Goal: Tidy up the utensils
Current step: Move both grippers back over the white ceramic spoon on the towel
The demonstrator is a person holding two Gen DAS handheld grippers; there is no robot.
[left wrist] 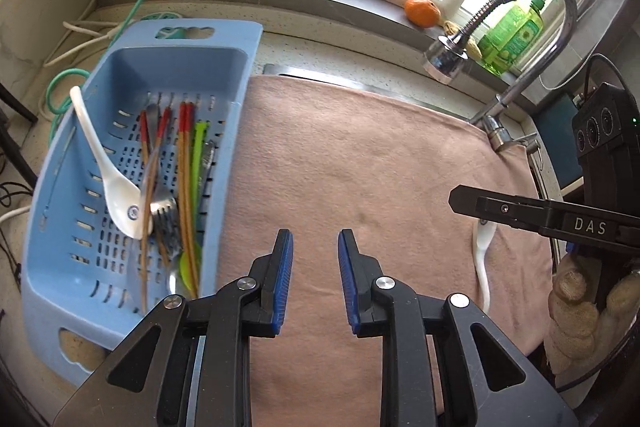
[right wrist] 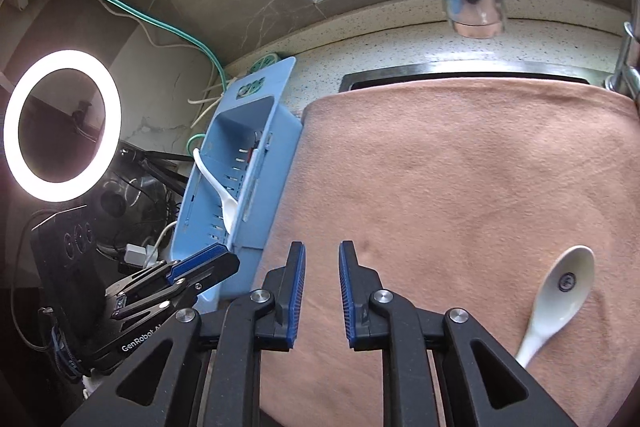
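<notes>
Presently | blue basket [left wrist: 132, 163]: holds sorted utensils | white spoon [right wrist: 556, 299]: loose on pink towel [right wrist: 460, 167], awaiting pickup | left gripper [left wrist: 315, 247], right gripper [right wrist: 322, 259]: fingers parted, empty.

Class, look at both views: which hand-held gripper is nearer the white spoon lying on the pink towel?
Right. The right hand-held gripper sits just left of the white spoon; the left hand-held gripper is farther off, beside the blue basket.
</notes>
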